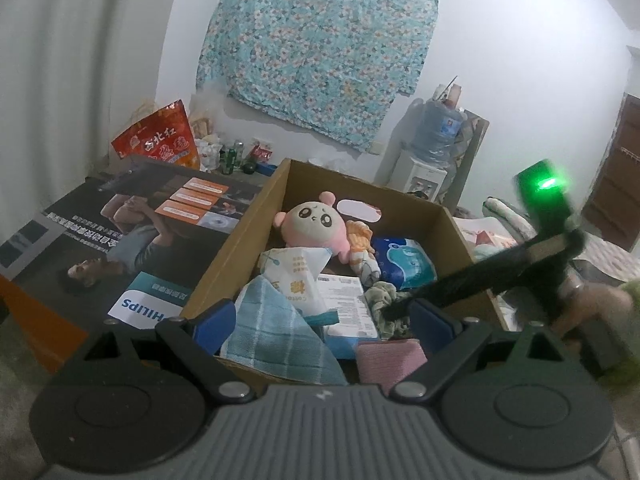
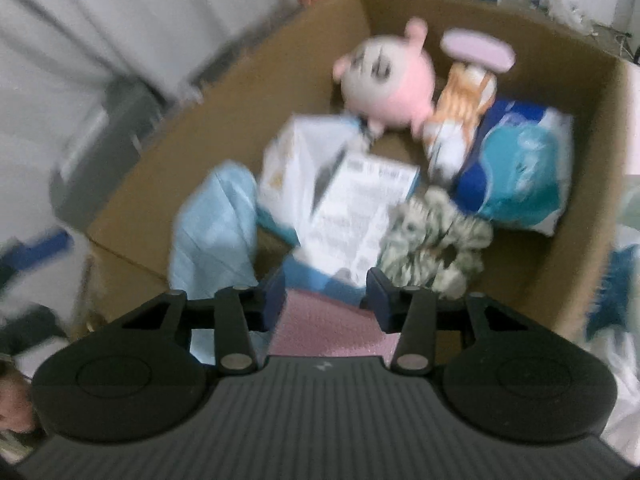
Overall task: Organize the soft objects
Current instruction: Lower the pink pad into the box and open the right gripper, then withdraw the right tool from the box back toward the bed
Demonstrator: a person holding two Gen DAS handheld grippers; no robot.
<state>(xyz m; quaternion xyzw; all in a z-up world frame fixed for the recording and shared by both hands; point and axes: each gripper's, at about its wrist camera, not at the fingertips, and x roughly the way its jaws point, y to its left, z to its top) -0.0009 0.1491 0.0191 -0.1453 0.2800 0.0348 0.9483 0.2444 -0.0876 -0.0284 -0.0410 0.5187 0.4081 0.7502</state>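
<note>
Right tool [image 2: 326, 294] hung over the near end of the cardboard box [image 2: 248, 92], pointing steeply down, jaws partly apart with nothing clamped. A pink cloth [image 2: 320, 328] lay below the gap, and whether the pads touched it could not be told; the view was smeared with motion. Left tool [image 1: 320, 320] sat at the box's near wall, jaws spread wide and empty, a blue checked towel [image 1: 276, 336] draped over that wall just between them.

Room to work was tight. The floor of the box [image 1: 452, 236] was nearly all covered, with bare cardboard only along the right wall and far-left corner. A printed Philips carton [image 1: 132, 240] lay against its left side.

Inside the box: a pink plush doll [image 1: 316, 224] against the far wall, face up. Beside it an orange-and-white soft toy [image 1: 360, 248], then a blue tissue pack [image 1: 404, 264] by the right wall. White packets [image 1: 296, 272] filled the middle. A green patterned scrunchie [image 2: 436, 240] lay near the right tool's right finger [image 2: 380, 296].
</note>
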